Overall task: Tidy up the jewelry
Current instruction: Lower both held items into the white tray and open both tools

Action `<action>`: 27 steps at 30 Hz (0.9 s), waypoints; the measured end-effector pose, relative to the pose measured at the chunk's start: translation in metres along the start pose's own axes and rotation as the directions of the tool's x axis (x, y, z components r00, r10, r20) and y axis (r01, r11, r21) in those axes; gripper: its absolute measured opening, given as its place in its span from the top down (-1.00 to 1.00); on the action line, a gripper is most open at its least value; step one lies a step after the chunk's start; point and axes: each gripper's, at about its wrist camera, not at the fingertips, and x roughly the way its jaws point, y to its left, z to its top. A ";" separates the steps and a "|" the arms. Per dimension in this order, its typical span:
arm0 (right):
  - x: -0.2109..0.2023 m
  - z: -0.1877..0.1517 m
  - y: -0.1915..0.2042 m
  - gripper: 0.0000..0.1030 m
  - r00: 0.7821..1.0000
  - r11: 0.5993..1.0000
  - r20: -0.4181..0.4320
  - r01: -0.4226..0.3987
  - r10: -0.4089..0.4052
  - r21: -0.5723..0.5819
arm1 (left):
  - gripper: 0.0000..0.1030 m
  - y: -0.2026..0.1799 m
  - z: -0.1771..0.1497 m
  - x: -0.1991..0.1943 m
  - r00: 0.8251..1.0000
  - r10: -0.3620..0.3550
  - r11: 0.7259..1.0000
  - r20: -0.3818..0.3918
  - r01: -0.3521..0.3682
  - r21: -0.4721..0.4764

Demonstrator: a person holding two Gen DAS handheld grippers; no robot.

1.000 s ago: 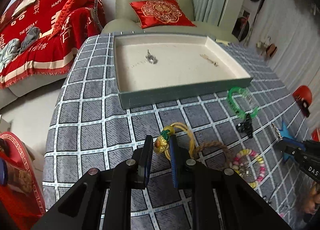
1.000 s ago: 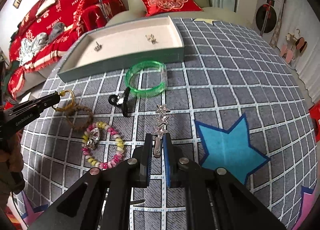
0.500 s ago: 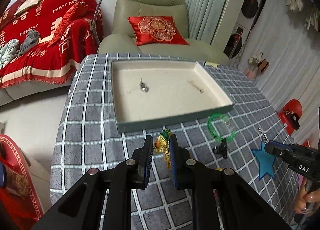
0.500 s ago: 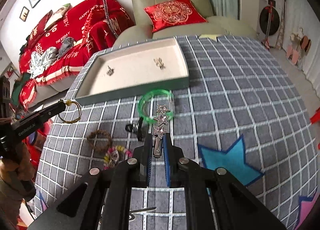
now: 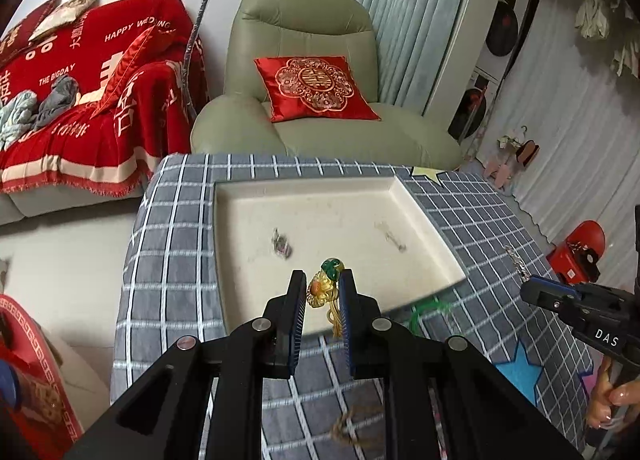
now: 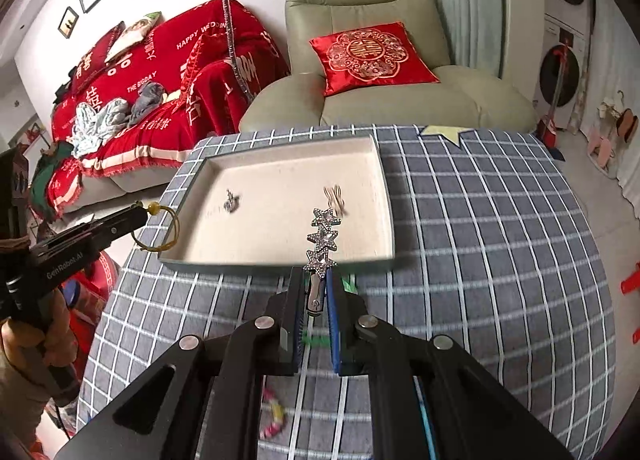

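My left gripper (image 5: 323, 284) is shut on a gold cord bracelet (image 5: 320, 292) with an orange and green charm, held in the air over the near edge of the cream tray (image 5: 219, 260). Over that tray's front wall (image 6: 280, 262), my right gripper (image 6: 314, 280) is shut on a silver star hair clip (image 6: 323, 236). Inside the tray lie a small silver piece (image 6: 232, 204) and another clip (image 6: 335, 196). The left gripper (image 6: 140, 214) shows at the left of the right wrist view with the gold bracelet (image 6: 160, 234) hanging from it.
A green bangle (image 5: 428, 312), a brown braided bracelet (image 5: 352, 432) and a bead bracelet (image 6: 276, 420) lie on the grey checked tablecloth (image 6: 480, 240) below the grippers. A green armchair (image 5: 304, 40) with a red cushion stands beyond the table, and a red-covered sofa (image 5: 80, 72) is at the left.
Both grippers have risen off the tablecloth with their pieces and moved toward the tray. The loose bracelets have dropped low in both views.
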 end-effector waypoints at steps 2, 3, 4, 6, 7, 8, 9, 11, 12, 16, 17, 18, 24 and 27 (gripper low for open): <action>0.008 0.010 0.001 0.77 1.000 1.000 -0.004 -0.006 0.006 -0.006 | 0.36 -0.001 0.009 0.008 1.000 -0.002 1.000 0.000 0.002 0.000; 0.013 0.015 0.001 0.77 1.000 1.000 -0.004 -0.006 0.006 -0.010 | 0.36 -0.001 0.011 0.011 1.000 -0.002 1.000 0.001 0.002 -0.002; 0.016 0.018 0.002 0.77 1.000 1.000 -0.004 -0.006 0.006 -0.012 | 0.36 -0.001 0.016 0.016 1.000 -0.004 1.000 0.000 0.004 -0.005; 0.026 0.026 0.003 0.78 1.000 1.000 -0.007 -0.014 0.014 -0.016 | 0.36 0.000 0.022 0.025 1.000 -0.006 1.000 -0.006 0.006 -0.010; 0.030 0.029 0.004 0.78 1.000 1.000 -0.009 -0.017 0.016 -0.017 | 0.36 -0.001 0.024 0.029 1.000 -0.007 1.000 -0.010 0.007 -0.011; 0.037 0.033 0.004 0.78 1.000 1.000 -0.012 -0.018 0.017 -0.018 | 0.36 -0.001 0.027 0.035 1.000 -0.004 1.000 -0.016 0.004 -0.011; 0.041 0.036 0.004 0.78 1.000 1.000 -0.015 -0.019 0.019 -0.019 | 0.36 -0.002 0.029 0.040 1.000 -0.001 1.000 -0.021 0.000 -0.010; 0.055 0.043 0.003 0.78 1.000 1.000 -0.023 -0.018 0.017 -0.022 | 0.36 -0.003 0.033 0.054 0.999 0.008 1.000 -0.037 -0.008 -0.004; 0.060 0.045 0.002 0.78 1.000 1.000 -0.026 -0.015 0.015 -0.023 | 0.36 -0.004 0.034 0.059 0.999 0.013 1.000 -0.042 -0.013 -0.002; 0.087 0.054 -0.003 0.78 0.999 1.000 -0.047 -0.011 0.010 -0.012 | 0.36 -0.002 0.036 0.086 0.996 0.016 1.000 -0.084 -0.017 -0.016; 0.093 0.054 -0.005 0.78 0.999 1.000 -0.052 -0.011 0.011 -0.007 | 0.36 -0.002 0.035 0.093 0.995 0.020 1.000 -0.095 -0.022 -0.019; 0.099 0.054 -0.007 0.78 0.998 1.000 -0.058 -0.012 0.012 0.000 | 0.36 -0.001 0.033 0.100 0.994 0.027 0.999 -0.107 -0.029 -0.019; 0.130 0.051 -0.013 0.78 0.995 1.000 -0.097 -0.005 0.007 0.019 | 0.36 0.005 0.023 0.126 0.986 0.056 0.998 -0.158 -0.059 -0.017; 0.141 0.051 -0.016 0.78 0.994 1.000 -0.112 -0.002 0.005 0.026 | 0.36 0.007 0.019 0.133 0.982 0.050 0.998 -0.179 -0.055 -0.021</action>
